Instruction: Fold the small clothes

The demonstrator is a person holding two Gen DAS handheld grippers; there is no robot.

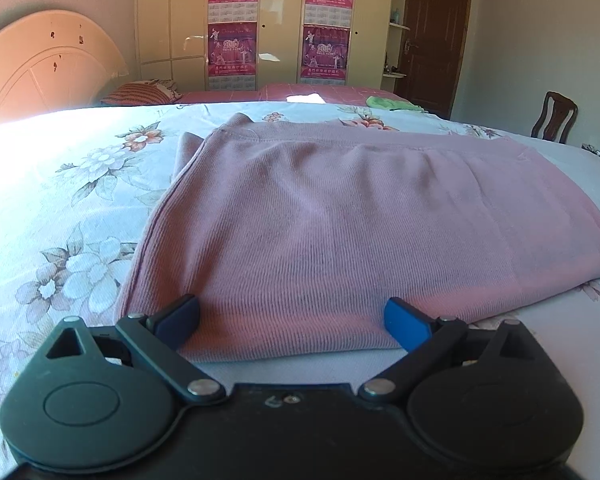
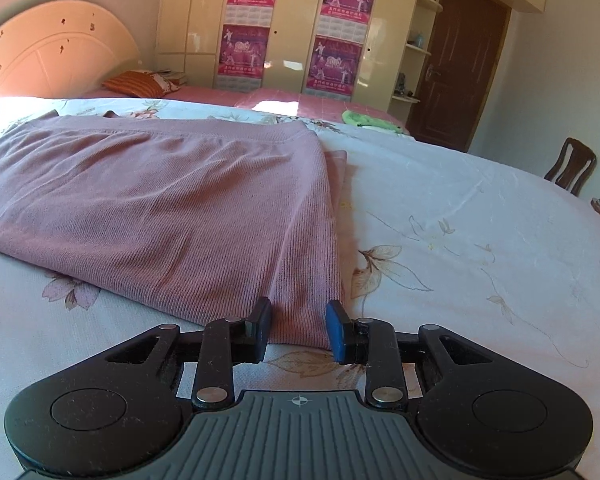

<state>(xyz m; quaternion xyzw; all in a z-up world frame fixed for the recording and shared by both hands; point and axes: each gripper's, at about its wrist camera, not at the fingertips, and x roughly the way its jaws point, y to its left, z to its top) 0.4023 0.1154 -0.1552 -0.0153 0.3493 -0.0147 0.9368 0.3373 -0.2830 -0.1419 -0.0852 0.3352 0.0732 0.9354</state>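
Pink ribbed garment (image 1: pixel 320 216), folded flat, layered edges, on floral bedsheet (image 1: pixel 60 208)

Bare floral sheet (image 2: pixel 480 216) lies open right of the pink garment (image 2: pixel 160 200).

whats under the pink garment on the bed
The pink garment lies on the floral bedsheet. At its side edges a lower pink layer peeks out. Anything else beneath is covered.

We see the right gripper (image 2: pixel 298 330) low over the flowered bedsheet (image 2: pixel 460 216), jaws partly apart around the near corner of the folded pink garment (image 2: pixel 172 208). Pads beside the cloth; contact unclear. Wardrobe (image 2: pixel 292 28) and door (image 2: pixel 460 68) behind.
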